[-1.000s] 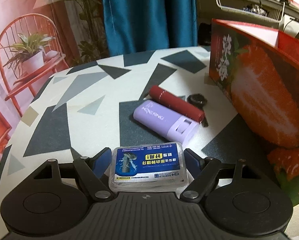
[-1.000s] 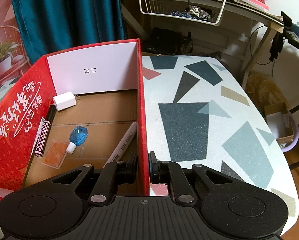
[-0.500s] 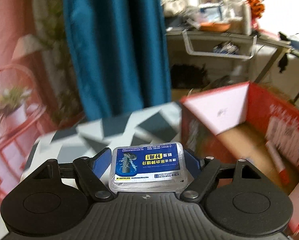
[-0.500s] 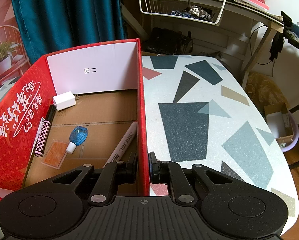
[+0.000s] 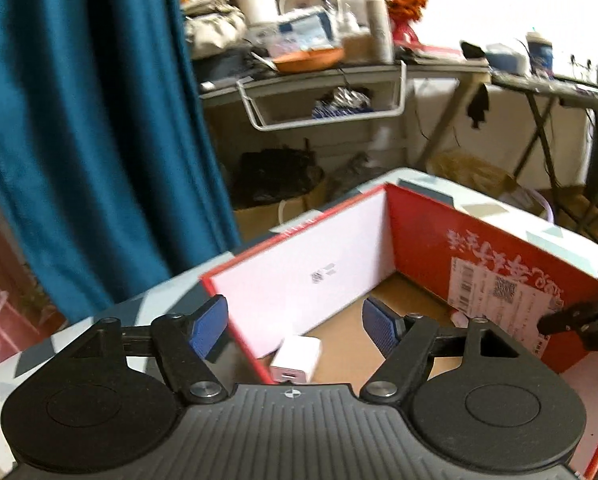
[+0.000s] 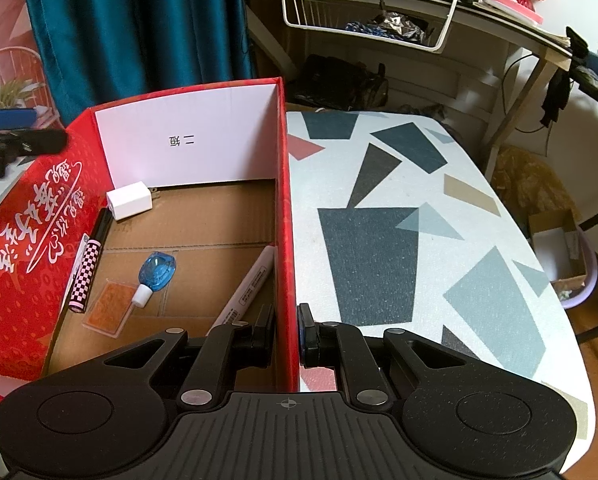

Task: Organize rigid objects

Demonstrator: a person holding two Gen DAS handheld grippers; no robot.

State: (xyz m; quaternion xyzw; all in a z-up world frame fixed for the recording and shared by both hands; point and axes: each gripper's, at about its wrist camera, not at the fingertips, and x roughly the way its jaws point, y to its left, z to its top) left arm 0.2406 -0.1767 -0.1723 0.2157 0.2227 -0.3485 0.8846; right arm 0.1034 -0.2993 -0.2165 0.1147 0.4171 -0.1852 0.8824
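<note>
Patterned table (image 6: 419, 200), right tool (image 6: 287, 332) clamping red box (image 6: 285, 200) wall, left tool (image 5: 295, 322) empty, closing

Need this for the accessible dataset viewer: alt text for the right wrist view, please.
The right gripper is shut on the right wall of an open red box on a patterned table. Inside lie a white charger, a checkered pen, a blue bottle, an orange card and a white marker.
</note>
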